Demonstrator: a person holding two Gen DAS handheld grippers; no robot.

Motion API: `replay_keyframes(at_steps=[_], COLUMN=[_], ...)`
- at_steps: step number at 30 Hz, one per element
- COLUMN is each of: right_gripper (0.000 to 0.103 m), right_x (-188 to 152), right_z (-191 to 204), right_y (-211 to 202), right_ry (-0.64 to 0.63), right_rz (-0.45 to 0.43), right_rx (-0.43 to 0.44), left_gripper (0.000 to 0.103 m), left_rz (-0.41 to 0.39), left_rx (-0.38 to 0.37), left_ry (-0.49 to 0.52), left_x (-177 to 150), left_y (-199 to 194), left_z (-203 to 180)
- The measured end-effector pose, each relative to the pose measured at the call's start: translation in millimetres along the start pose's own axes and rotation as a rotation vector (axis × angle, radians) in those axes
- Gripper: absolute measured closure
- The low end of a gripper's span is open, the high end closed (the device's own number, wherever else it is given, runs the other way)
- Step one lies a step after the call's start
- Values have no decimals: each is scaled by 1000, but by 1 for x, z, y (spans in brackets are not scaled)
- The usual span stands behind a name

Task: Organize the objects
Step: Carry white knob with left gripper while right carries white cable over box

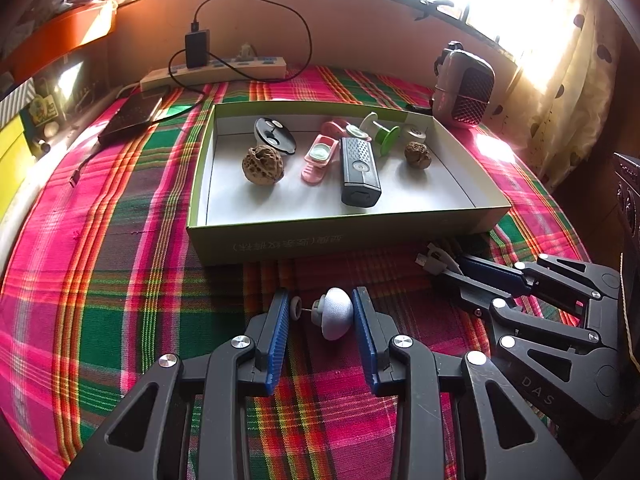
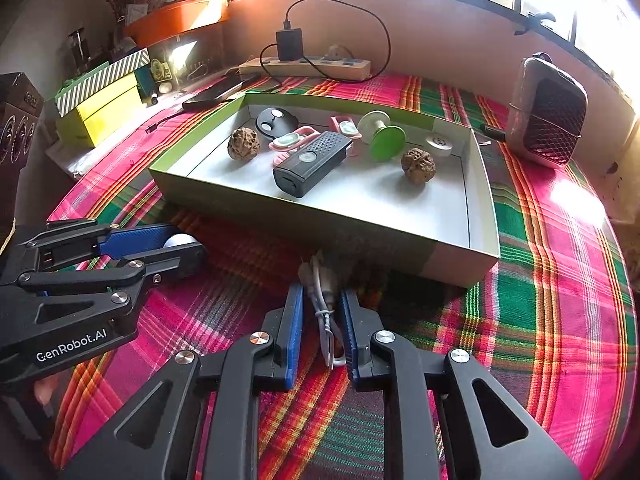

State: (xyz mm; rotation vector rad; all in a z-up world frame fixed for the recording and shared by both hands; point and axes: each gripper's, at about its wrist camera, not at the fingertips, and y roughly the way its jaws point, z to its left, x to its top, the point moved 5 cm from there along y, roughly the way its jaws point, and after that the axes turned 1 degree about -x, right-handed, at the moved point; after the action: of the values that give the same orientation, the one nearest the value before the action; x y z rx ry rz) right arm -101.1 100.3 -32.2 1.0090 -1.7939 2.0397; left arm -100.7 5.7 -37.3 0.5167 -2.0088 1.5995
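Left wrist view first: at the far left a dark flat device [image 1: 132,116] lies on the plaid cloth [image 1: 120,264] that covers the bench, with a power strip [image 1: 216,72] and its black charger [image 1: 197,49] behind it against the wall. Nearer the camera, the left tool [image 1: 320,320] sits low over the cloth with its blue pads [image 1: 280,332] partway apart; a small white rounded piece [image 1: 338,314] on a thin pin lies between them, its dome against the right-hand pad, while the pin end stops just short of the left-hand pad. Beyond it stands the shallow green-edged box [image 1: 344,236]. Inside, from left to right, are a walnut [image 1: 263,165] with a black oval gadget [image 1: 275,136] behind it, a pink clip [image 1: 318,158], a black torch-like block [image 1: 359,172], a green spool [image 1: 382,133] and a second walnut [image 1: 417,155]. A mesh-fronted speaker [image 1: 466,86] stands on the cloth past the box's far right corner.

Right wrist view: the left tool shows at the left edge, and the right tool [image 2: 320,320] is at centre, just in front of the box's near wall. Its pads are drawn in narrow on a bundled white cable [image 2: 322,304], which lies on the cloth between them with its plug ends poking forward towards the box.
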Motion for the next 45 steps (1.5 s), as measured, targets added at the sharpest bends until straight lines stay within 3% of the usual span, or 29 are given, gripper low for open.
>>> replay_keyframes(at_steps=[30,45], right_gripper=[84,84], right_x=[9,33], right_z=[-5,-23], right_y=[-31,-44], right_ry=[46,58], right_rz=[-63,-106], right_rx=[44,-3], left_gripper=[74,74], left_rz=[-63,-92], left_rx=[19,18], left_ry=[42,70], left_x=[15,41], left_y=[-26,-29], left_z=[-9,-16])
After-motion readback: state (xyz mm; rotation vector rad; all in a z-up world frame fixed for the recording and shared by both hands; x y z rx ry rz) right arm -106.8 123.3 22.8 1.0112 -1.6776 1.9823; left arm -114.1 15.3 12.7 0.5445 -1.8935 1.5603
